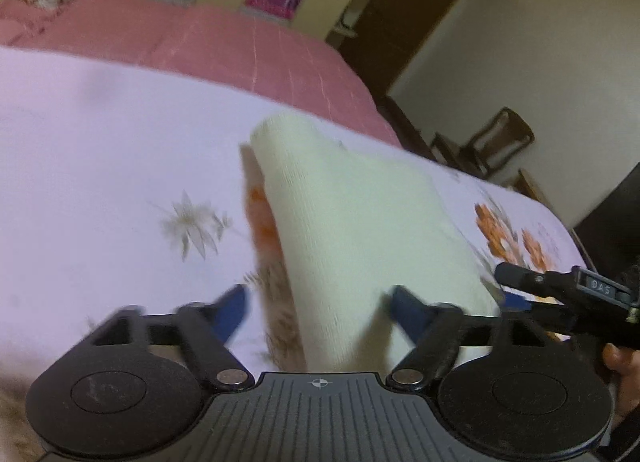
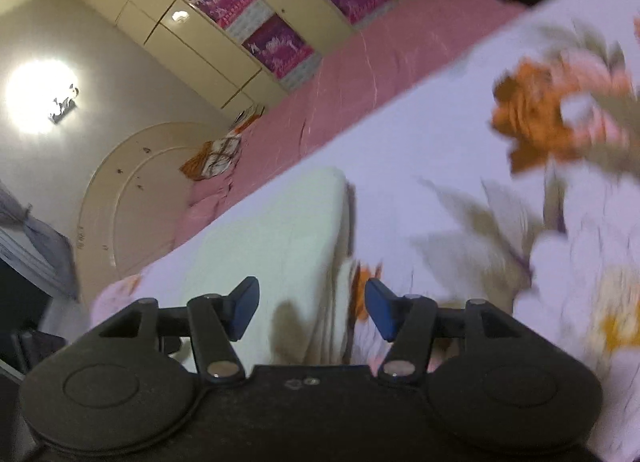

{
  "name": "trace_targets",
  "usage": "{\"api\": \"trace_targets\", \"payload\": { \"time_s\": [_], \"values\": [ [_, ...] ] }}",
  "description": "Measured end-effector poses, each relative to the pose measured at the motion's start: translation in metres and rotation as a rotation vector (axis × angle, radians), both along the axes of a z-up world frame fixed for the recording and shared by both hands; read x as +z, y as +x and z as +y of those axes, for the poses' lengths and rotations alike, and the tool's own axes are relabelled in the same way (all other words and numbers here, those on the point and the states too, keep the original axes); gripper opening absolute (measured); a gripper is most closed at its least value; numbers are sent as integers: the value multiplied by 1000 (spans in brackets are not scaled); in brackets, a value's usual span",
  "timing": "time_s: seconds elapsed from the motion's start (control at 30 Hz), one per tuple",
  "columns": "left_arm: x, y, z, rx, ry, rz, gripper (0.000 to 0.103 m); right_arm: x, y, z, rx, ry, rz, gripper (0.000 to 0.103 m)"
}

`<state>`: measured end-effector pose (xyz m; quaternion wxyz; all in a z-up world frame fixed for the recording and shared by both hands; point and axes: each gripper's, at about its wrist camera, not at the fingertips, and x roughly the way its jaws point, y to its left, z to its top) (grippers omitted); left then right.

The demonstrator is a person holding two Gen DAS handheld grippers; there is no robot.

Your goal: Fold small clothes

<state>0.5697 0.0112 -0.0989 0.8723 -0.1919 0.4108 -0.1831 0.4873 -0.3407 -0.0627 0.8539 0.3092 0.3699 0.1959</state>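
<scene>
A pale cream ribbed garment [image 1: 360, 229] lies folded on the floral white sheet [image 1: 100, 165]. In the left wrist view it runs from the middle toward the near edge, between the blue fingertips. My left gripper [image 1: 318, 312] is open, just above its near end, holding nothing. In the right wrist view the same garment [image 2: 276, 238] lies ahead and to the left. My right gripper [image 2: 312, 308] is open and empty above the garment's right edge. The right gripper's body [image 1: 568, 294] shows at the right edge of the left wrist view.
A pink bedspread [image 1: 224, 41] covers the bed beyond the sheet. An orange and white folded cloth [image 2: 216, 157] lies at the bed's far end. Wardrobe doors [image 2: 248, 21] stand behind. Dark wooden chairs [image 1: 488, 145] stand right of the bed.
</scene>
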Motion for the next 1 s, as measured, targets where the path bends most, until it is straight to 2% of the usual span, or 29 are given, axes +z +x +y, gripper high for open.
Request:
{"api": "trace_targets", "payload": {
  "time_s": [0.13,0.2,0.3,0.4,0.43,0.47,0.53,0.63,0.7,0.8,1.0],
  "values": [
    [-7,6,0,9,-71,49,71,-12,5,7,44,6,62,63],
    [-14,7,-1,12,-104,68,71,-17,6,12,59,25,54,63],
    [-18,11,-8,16,-101,64,71,-17,10,21,79,18,33,62],
    [-16,16,-20,8,-53,51,68,-11,14,30,90,-29,7,60],
    [-14,16,-27,2,-17,39,58,-8,14,33,96,-57,-1,57],
    [-13,17,-34,-6,10,31,57,-6,14,36,101,-91,-12,52],
    [-7,17,-42,-9,53,16,49,0,11,44,115,-162,-38,44],
    [2,14,-48,-7,112,-17,41,9,5,57,110,-244,-79,35],
    [10,10,-49,-16,143,-39,38,16,1,65,100,-289,-97,33],
    [20,7,-47,-25,152,-54,36,25,-7,76,95,-349,-132,30],
    [47,-10,-41,-36,180,-102,35,46,-25,87,92,-376,-179,29]
  ]
}}
